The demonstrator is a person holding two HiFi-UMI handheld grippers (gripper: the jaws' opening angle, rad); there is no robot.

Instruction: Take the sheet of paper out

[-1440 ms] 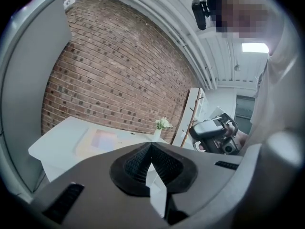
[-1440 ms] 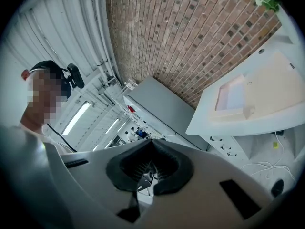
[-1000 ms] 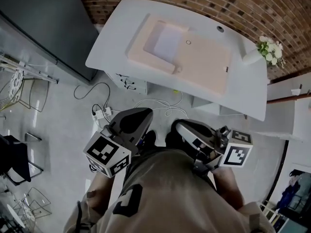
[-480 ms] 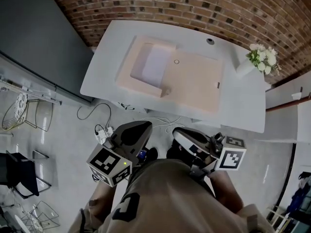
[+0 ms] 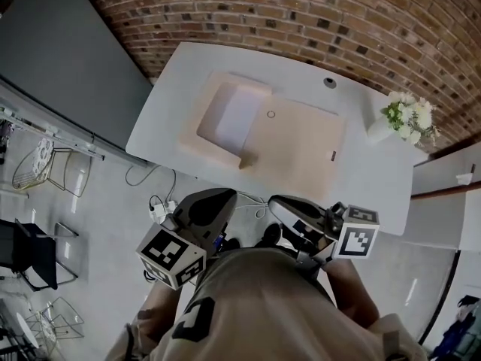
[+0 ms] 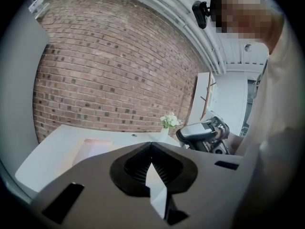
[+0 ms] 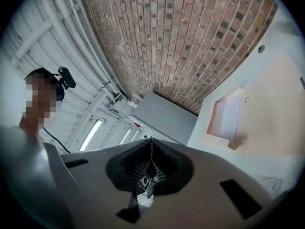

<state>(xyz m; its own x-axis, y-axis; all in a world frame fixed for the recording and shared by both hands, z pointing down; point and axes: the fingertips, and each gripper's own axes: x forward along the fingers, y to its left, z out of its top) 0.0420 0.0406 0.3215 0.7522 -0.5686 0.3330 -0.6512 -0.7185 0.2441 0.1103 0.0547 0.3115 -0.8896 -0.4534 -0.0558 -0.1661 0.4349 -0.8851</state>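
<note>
White table (image 5: 161, 104) bears a pink case (image 5: 301, 145) holding a pale sheet of paper (image 5: 239, 117).

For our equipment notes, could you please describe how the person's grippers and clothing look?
The left gripper and the right gripper are rounded dark grey shells with ribbed black jaw linings. Each carries a white cube with black square markers. The person wears a khaki top bearing a dark patch.

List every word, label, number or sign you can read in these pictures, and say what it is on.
No words or numbers can be read anywhere.
Left marker cube: black-and-white square patterns only, no letters.
Right marker cube: the same.
Shirt: dark patch, a shape only, unreadable.
</note>
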